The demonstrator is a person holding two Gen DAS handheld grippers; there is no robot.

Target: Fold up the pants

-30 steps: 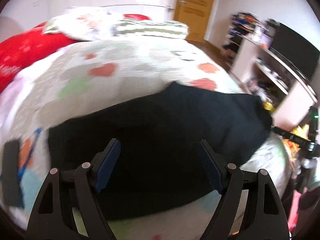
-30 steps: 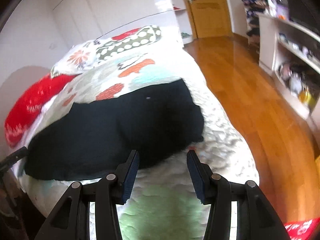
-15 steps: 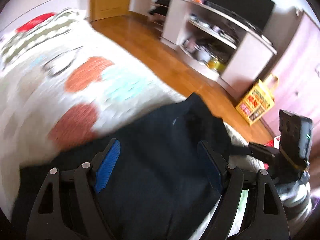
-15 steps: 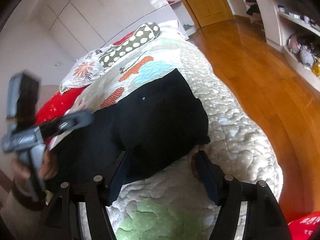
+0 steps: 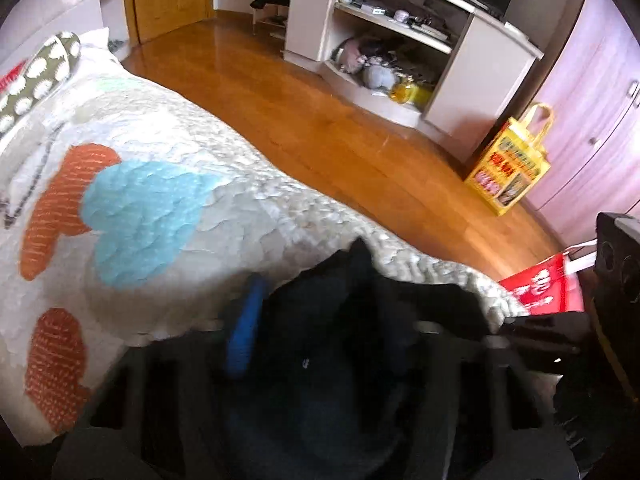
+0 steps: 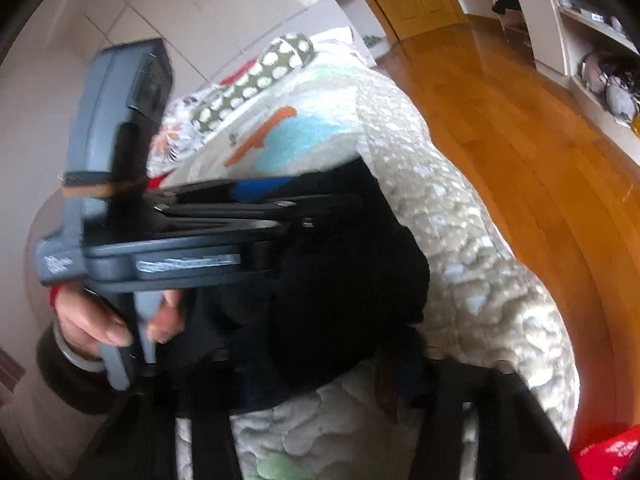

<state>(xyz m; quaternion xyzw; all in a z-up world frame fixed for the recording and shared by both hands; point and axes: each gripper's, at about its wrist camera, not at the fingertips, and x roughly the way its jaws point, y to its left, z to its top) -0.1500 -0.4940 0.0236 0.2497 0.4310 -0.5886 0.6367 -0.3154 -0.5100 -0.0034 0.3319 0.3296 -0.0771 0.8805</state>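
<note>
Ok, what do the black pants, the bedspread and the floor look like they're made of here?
Black pants: soft matte fabric, possibly knit; it slumps in rounded folds, and blur hides the weave.
Bedspread: quilted cotton-like cloth, puffy stitched scallops with printed patches.
Floor: glossy varnished wood or laminate, showing plank lines and window glare.

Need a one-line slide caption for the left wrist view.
Left claw over black pants at the quilt's edge.
</note>
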